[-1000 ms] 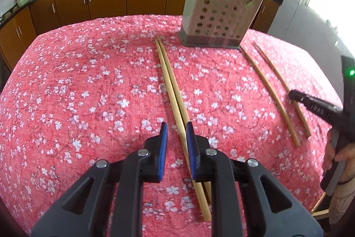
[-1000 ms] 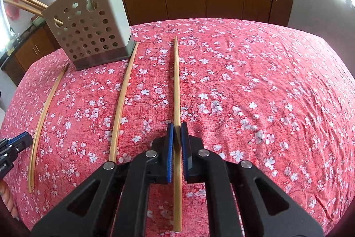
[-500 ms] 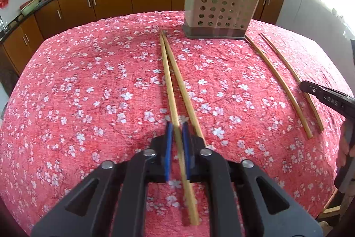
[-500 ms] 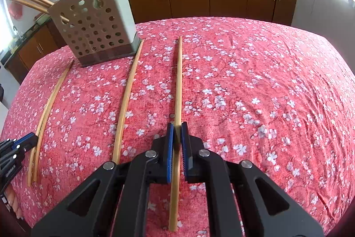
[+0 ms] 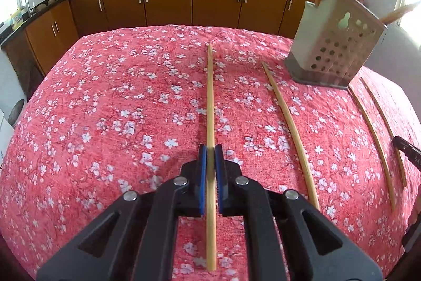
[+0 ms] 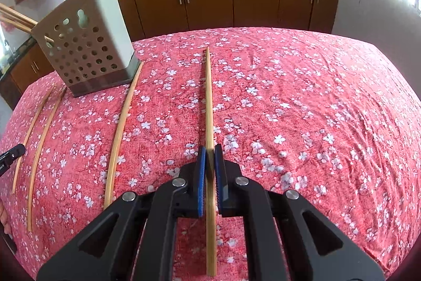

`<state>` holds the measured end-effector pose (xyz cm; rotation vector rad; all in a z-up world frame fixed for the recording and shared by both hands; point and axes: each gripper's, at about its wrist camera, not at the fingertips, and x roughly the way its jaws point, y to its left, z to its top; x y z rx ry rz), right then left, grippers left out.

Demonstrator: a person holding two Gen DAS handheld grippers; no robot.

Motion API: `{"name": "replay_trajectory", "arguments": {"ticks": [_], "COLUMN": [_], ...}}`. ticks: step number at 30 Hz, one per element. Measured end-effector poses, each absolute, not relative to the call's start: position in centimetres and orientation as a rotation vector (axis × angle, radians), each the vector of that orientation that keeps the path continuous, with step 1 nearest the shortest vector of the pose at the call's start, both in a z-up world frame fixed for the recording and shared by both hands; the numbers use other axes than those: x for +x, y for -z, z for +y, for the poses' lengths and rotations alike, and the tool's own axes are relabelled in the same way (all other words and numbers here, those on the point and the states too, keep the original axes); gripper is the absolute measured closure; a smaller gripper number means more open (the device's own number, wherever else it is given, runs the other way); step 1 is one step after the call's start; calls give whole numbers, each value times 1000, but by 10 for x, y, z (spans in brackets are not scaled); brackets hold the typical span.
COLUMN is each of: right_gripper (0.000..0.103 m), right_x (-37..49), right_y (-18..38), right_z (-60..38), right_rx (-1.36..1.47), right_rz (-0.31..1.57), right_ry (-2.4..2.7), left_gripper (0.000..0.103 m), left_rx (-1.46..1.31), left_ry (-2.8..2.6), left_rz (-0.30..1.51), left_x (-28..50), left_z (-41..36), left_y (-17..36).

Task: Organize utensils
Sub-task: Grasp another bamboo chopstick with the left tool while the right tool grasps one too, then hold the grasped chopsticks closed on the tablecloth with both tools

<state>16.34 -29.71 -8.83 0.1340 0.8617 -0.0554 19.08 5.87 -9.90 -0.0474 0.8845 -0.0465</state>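
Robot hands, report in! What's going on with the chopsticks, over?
Left gripper shut on one chopstick. Right gripper shut on another chopstick. Holder nearby, path clear. Loose chopstick waiting on cloth.

**Wood, woven cloth, matt plastic**

The desk wears a red cloth (image 5: 110, 102), coarse in weave and matt, printed with white blossoms and creased toward 3 o'clock in the right wrist view. The chopsticks (image 5: 210, 96) look like pale bamboo, smooth and dull. The perforated holder (image 5: 339, 49) at 2 o'clock in the left wrist view seems beige plastic or brushed metal with a soft sheen; which one I cannot tell. Each gripper, left (image 5: 210, 162) and right (image 6: 209, 162), is matt black plastic with bright metal rivets and ridged blue rubbery pads (image 6: 201, 175). Behind, the cabinets (image 6: 236, 1) are semi-gloss brown wood under a glossy black counter.
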Motion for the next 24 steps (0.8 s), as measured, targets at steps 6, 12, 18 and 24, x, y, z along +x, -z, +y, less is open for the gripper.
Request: {"name": "replay_trajectory", "arguments": {"ticks": [6, 12, 18, 24], "right_gripper": [95, 95, 95, 95], "right_x": [162, 163, 162, 162], "right_y": [89, 90, 89, 89], "right_z": [-294, -294, -295, -295], "right_rx": [121, 136, 136, 135], "right_rz": [862, 861, 862, 862], "right_ry": [62, 55, 54, 55], "left_gripper": [94, 94, 94, 94], "left_rx": [-51, -88, -85, -95], "left_ry": [46, 57, 54, 57], "left_rz": [885, 885, 885, 886], "left_x": [191, 190, 190, 190], "left_z": [58, 62, 62, 61], "left_y": [98, 97, 97, 97]}}
